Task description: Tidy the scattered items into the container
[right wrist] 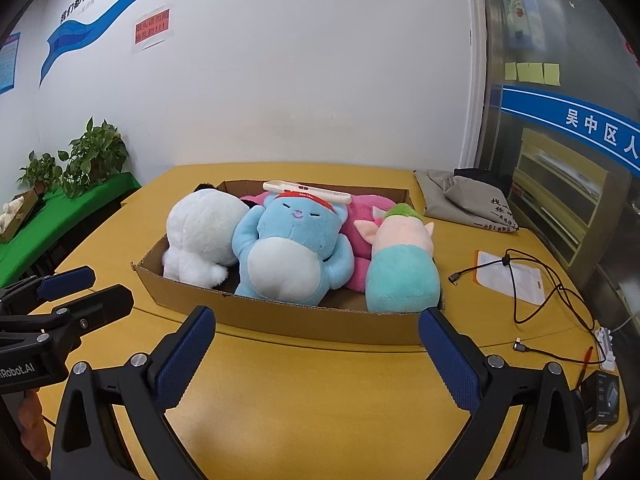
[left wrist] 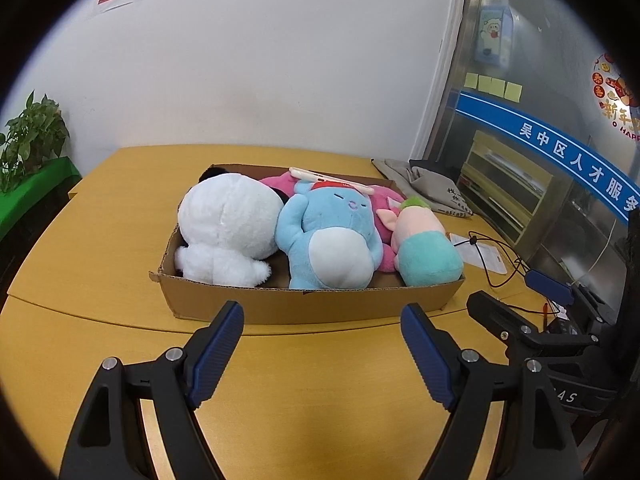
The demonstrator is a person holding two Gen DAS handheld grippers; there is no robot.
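A shallow cardboard box [left wrist: 280, 304] [right wrist: 320, 324] sits on the yellow table. In it lie a white plush [left wrist: 226, 228] [right wrist: 200, 236], a blue plush [left wrist: 332, 236] [right wrist: 292, 248], a pink plush [left wrist: 386, 200] [right wrist: 360, 236] and a teal-and-pink plush [left wrist: 424, 248] [right wrist: 400, 268]. A white flat device [left wrist: 332, 180] [right wrist: 308, 192] rests on top of the plushes. My left gripper [left wrist: 322, 320] is open and empty, in front of the box. My right gripper [right wrist: 318, 320] is open and empty, also in front of the box. Each gripper shows in the other's view, the right [left wrist: 516, 312] and the left [right wrist: 86, 286].
A grey cloth bag [left wrist: 432, 188] [right wrist: 468, 196], a paper sheet [right wrist: 508, 276], a black cable [right wrist: 532, 280] and a small black box [right wrist: 600, 404] lie on the table's right side. Potted plants [right wrist: 92, 156] stand on a green shelf at left. A glass partition is at right.
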